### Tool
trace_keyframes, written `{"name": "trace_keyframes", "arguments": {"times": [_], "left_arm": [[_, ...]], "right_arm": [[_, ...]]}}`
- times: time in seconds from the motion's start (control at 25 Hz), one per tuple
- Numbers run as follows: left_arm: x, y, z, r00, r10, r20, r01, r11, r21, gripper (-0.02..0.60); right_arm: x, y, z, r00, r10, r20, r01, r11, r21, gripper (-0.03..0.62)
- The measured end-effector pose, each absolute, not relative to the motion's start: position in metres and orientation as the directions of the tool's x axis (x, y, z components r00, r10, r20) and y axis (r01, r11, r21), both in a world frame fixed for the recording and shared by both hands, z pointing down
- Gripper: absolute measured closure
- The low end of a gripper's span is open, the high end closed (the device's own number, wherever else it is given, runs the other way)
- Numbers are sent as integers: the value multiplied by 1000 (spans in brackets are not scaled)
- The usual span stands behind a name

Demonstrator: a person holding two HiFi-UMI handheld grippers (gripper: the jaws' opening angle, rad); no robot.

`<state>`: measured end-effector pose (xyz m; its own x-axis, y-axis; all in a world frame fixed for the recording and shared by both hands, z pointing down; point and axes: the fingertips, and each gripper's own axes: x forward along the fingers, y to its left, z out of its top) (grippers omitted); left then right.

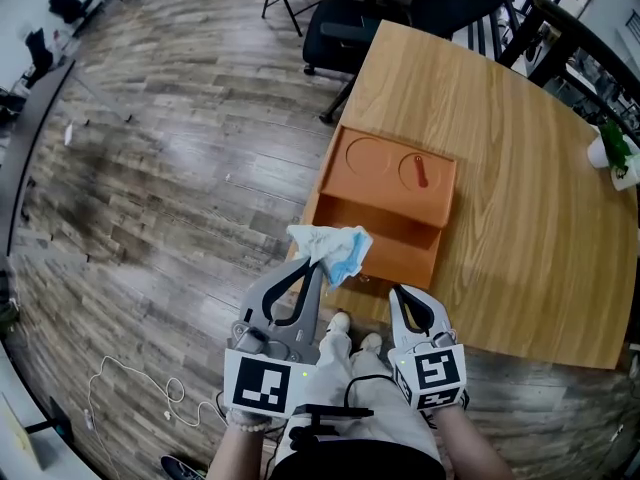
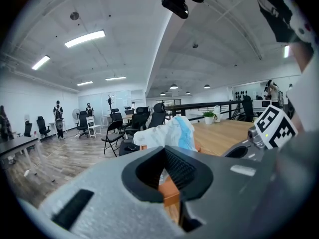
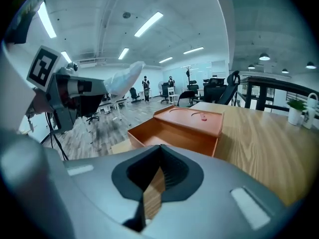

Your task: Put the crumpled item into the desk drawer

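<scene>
My left tool (image 1: 318, 268) grips the crumpled cloth (image 1: 332, 246) just above the front of the open orange drawer (image 1: 395, 233) on the desk (image 1: 520, 218). My right tool (image 1: 396, 294) is clenched and empty.

I see black chair (image 1: 345, 28) at 12 o'clock | potted plant (image 1: 612, 148) at 2 | white cable (image 1: 135, 388) on floor (image 1: 150, 168) at 8

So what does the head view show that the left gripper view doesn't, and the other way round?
Only the head view: the drawer's open inside and a cable on the floor. Only the left gripper view: ceiling lights and distant people. Both: the crumpled item gripped in the left tool, the table and a plant.
</scene>
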<state>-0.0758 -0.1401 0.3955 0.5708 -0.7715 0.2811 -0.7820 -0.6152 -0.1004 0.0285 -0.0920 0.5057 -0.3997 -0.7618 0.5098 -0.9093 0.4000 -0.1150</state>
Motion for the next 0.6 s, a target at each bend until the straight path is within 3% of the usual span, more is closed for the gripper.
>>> {"name": "trace_keyframes", "arguments": {"times": [0.6], "left_arm": [[-43, -126, 321, 637, -747, 192, -733, -664, -149, 577]], "right_arm": [[113, -101, 379, -304, -903, 302, -952, 299, -64, 594]]}}
